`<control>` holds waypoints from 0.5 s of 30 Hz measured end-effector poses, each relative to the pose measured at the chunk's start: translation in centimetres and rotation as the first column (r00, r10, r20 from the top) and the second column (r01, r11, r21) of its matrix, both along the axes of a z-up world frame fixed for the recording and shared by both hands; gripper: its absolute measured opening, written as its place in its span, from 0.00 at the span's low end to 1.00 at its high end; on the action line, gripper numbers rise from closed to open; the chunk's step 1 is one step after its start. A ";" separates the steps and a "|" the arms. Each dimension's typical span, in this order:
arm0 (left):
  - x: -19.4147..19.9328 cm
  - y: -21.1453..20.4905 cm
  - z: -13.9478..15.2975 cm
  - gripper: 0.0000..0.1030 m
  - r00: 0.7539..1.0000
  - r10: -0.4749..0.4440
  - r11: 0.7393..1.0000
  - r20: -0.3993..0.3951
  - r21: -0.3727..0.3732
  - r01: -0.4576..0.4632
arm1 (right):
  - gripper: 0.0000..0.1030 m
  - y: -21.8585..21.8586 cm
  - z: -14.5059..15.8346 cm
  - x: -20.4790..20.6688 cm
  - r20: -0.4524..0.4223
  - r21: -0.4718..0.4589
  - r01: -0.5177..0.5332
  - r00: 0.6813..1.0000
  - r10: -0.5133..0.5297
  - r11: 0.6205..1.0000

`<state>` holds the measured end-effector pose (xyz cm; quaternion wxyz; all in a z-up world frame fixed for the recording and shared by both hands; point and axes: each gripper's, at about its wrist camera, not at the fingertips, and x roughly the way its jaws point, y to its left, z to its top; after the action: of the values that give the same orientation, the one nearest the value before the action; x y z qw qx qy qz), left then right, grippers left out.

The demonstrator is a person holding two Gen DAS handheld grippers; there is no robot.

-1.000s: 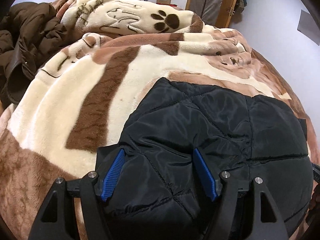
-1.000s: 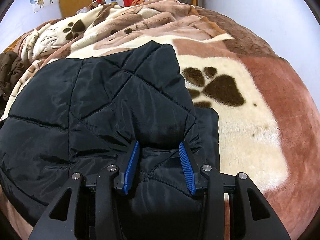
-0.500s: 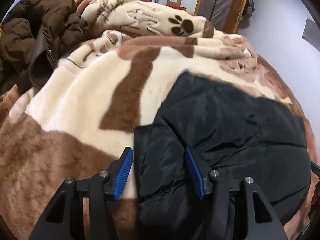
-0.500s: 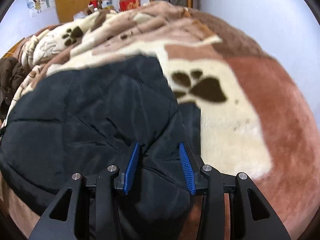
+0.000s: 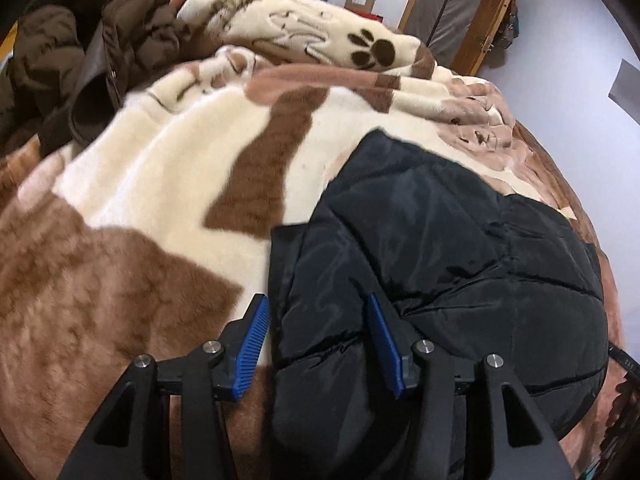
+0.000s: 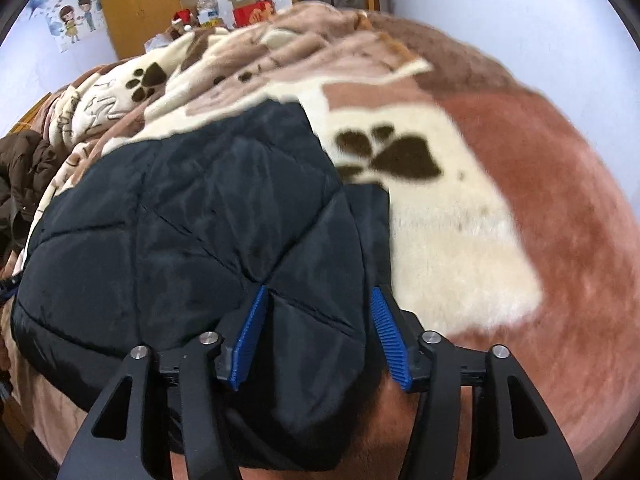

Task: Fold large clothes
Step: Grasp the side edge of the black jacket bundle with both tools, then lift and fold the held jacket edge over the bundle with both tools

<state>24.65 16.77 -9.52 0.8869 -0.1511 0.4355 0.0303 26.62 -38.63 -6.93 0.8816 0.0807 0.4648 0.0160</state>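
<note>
A black quilted jacket (image 5: 460, 240) lies folded on a paw-print blanket (image 5: 160, 184). My left gripper (image 5: 318, 316) is at the jacket's left edge. A thick fold of that edge fills the gap, and both blue pads (image 5: 380, 324) press on it. In the right wrist view the same jacket (image 6: 192, 208) spreads to the left. My right gripper (image 6: 318, 316) is over its near right corner and its jaws are opening. The fabric still lies between them, and it is no longer pinched.
A brown padded coat (image 5: 80, 48) is heaped at the blanket's far left, seen as the coat (image 6: 24, 168) in the right view too. Beyond the bed are a wooden wardrobe (image 6: 136, 4), cardboard boxes (image 6: 248, 0) and a door frame (image 5: 460, 8). A pale wall (image 6: 520, 20) runs along the right.
My left gripper moved from over the jacket to its left edge, and its jaws narrowed onto that edge. My right gripper's jaws widened, and the bunched fabric between them flattened.
</note>
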 end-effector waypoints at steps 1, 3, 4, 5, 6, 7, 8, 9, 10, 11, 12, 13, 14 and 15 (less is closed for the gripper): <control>0.1 -0.1 -0.2 0.54 1.000 -0.001 1.000 -0.004 -0.001 0.001 | 0.56 -0.3 -0.1 0.0 0.001 0.022 0.008 1.000 -0.008 1.000; 0.4 0.0 -0.6 0.64 1.000 0.002 1.000 -0.010 0.002 -0.002 | 0.62 -0.8 -0.5 0.3 -0.005 0.037 0.019 1.000 -0.019 0.999; 0.7 0.2 -0.8 0.66 1.000 0.002 1.000 -0.016 -0.001 -0.002 | 0.64 -1.1 -0.7 0.4 -0.011 0.054 0.024 1.000 -0.024 0.998; 0.9 0.4 -1.1 0.70 1.000 0.000 1.000 -0.021 -0.012 -0.001 | 0.64 -1.3 -0.9 0.6 -0.015 0.072 0.028 1.000 -0.027 0.997; 1.2 0.7 -1.4 0.74 1.000 0.002 1.000 -0.028 -0.026 -0.003 | 0.64 -1.6 -1.1 0.8 -0.020 0.091 0.032 0.999 -0.030 0.995; 1.4 1.0 -1.7 0.75 0.999 0.004 0.999 -0.034 -0.044 -0.006 | 0.65 -1.8 -1.3 0.9 -0.022 0.101 0.031 0.999 -0.029 0.994; 1.6 1.2 -2.0 0.75 0.999 0.002 0.998 -0.038 -0.061 -0.005 | 0.65 -2.0 -1.6 1.1 -0.026 0.112 0.030 0.999 -0.028 0.993; 1.8 1.3 -2.2 0.75 0.999 0.000 0.997 -0.040 -0.073 -0.003 | 0.65 -2.1 -1.8 1.4 -0.030 0.121 0.029 0.999 -0.026 0.992; 2.0 1.3 -2.4 0.75 0.999 -0.003 0.997 -0.043 -0.076 0.000 | 0.65 -2.1 -1.9 1.6 -0.032 0.129 0.029 0.999 -0.025 0.991; 2.2 1.2 -2.5 0.75 0.999 -0.008 0.997 -0.042 -0.074 0.005 | 0.65 -2.2 -2.1 1.8 -0.037 0.137 0.029 0.999 -0.025 0.990; 2.4 1.1 -2.6 0.75 0.999 -0.015 0.998 -0.042 -0.068 0.012 | 0.65 -2.3 -2.2 1.9 -0.040 0.145 0.030 0.999 -0.024 0.989; 2.7 0.9 -2.7 0.75 0.999 -0.022 0.998 -0.045 -0.067 0.018 | 0.65 -2.5 -2.5 2.2 -0.045 0.162 0.029 0.999 -0.022 0.986; 3.0 0.8 -2.9 0.75 0.998 -0.027 0.997 -0.050 -0.073 0.023 | 0.65 -2.7 -2.8 2.4 -0.052 0.178 0.029 0.998 -0.020 0.984; 3.2 0.8 -3.1 0.75 0.998 -0.031 0.996 -0.055 -0.087 0.026 | 0.65 -2.8 -3.0 2.5 -0.057 0.190 0.029 0.998 -0.019 0.981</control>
<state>27.86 17.58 -12.63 0.8673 -0.1820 0.4633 0.0031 29.12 -41.42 -9.88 0.8569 0.1709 0.4840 0.0476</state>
